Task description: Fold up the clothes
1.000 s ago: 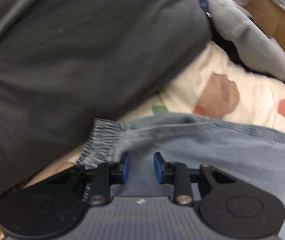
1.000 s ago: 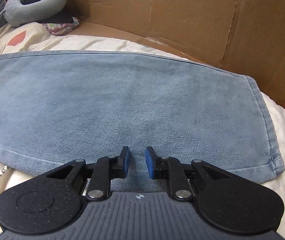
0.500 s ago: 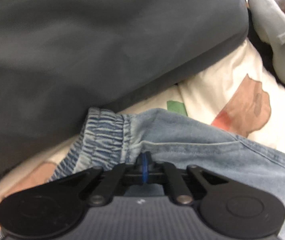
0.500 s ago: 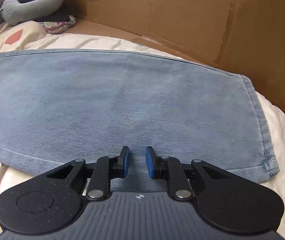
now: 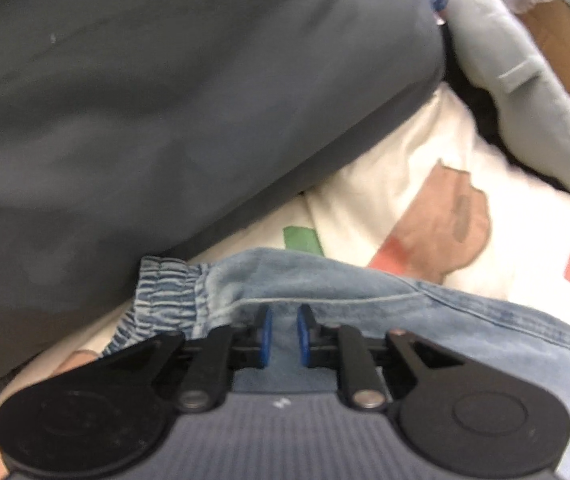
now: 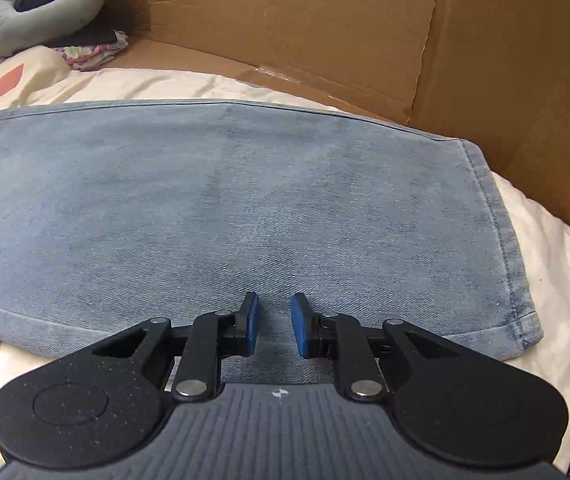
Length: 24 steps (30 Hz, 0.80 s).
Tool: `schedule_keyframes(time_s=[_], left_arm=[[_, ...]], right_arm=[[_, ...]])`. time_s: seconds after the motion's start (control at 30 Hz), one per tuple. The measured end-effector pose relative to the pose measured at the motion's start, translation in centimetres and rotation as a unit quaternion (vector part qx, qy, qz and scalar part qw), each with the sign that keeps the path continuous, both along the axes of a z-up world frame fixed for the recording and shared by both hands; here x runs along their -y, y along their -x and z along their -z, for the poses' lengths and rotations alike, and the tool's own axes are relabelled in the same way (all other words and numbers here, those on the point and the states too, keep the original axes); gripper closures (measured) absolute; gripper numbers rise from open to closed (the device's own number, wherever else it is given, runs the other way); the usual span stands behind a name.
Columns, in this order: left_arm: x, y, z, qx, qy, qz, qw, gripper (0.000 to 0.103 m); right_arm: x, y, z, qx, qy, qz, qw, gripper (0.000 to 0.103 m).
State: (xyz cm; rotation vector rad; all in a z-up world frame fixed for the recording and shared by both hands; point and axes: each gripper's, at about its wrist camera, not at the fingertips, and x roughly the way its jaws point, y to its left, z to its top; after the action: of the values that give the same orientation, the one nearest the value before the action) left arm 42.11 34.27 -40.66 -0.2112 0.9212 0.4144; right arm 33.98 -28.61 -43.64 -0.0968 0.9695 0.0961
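Light blue jeans (image 6: 245,200) lie flat across a cream bed sheet (image 6: 545,240), the leg hem (image 6: 501,232) at the right. My right gripper (image 6: 275,328) hovers over the near edge of the leg, open, with nothing pinched. In the left wrist view the jeans (image 5: 425,316) end in an elastic waistband (image 5: 165,292). My left gripper (image 5: 283,330) sits at the waist seam just right of that elastic. Its jaws are opening, a narrow gap between the blue pads (image 5: 264,332), with denim showing in the gap but not pressed.
A big dark grey cushion or blanket (image 5: 165,100) fills the upper left, close to the waistband. A grey neck pillow (image 5: 525,92) and cardboard (image 5: 565,40) lie beyond. Cardboard walls (image 6: 325,20) stand behind the jeans, with a neck pillow (image 6: 41,12) and folded patterned cloth (image 6: 93,52) far left.
The left gripper closed fully at the waist seam half a second ago and has since parted a little, shifting slightly along the waistband. The right gripper has stayed put, open over the leg.
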Motion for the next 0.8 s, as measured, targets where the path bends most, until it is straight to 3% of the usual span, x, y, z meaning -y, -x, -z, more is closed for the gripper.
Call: schedule_keyframes(time_s=[0.17, 0.33, 0.47, 0.63, 0.8], left_arm=[[0.8, -1.3, 1.0, -0.023, -0.038, 0.0, 0.999, 0.089], [0.6, -2.1, -1.1, -0.033, -0.026, -0.017, 0.999, 0.093], [1.9, -1.2, -3.5, -0.015, -0.027, 0.017, 0.9994, 0.089], [5.0, 0.5, -5.1, -0.019, -0.003, 0.058, 0.9981, 0.089], [8.8, 0.9, -4.4, -0.048, 0.018, 0.092, 0.9944, 0.077]], right_arm=[[1.4, 0.3, 0.2, 0.005, 0.009, 0.013, 1.0, 0.08], [3.3, 0.5, 0.2, 0.004, 0.016, 0.039, 0.999, 0.08], [4.7, 0.9, 0.2, 0.005, 0.021, 0.059, 0.998, 0.08], [5.6, 1.0, 0.1, 0.001, 0.025, 0.069, 0.997, 0.08], [6.0, 1.2, 0.1, 0.0, 0.026, 0.08, 0.996, 0.08]])
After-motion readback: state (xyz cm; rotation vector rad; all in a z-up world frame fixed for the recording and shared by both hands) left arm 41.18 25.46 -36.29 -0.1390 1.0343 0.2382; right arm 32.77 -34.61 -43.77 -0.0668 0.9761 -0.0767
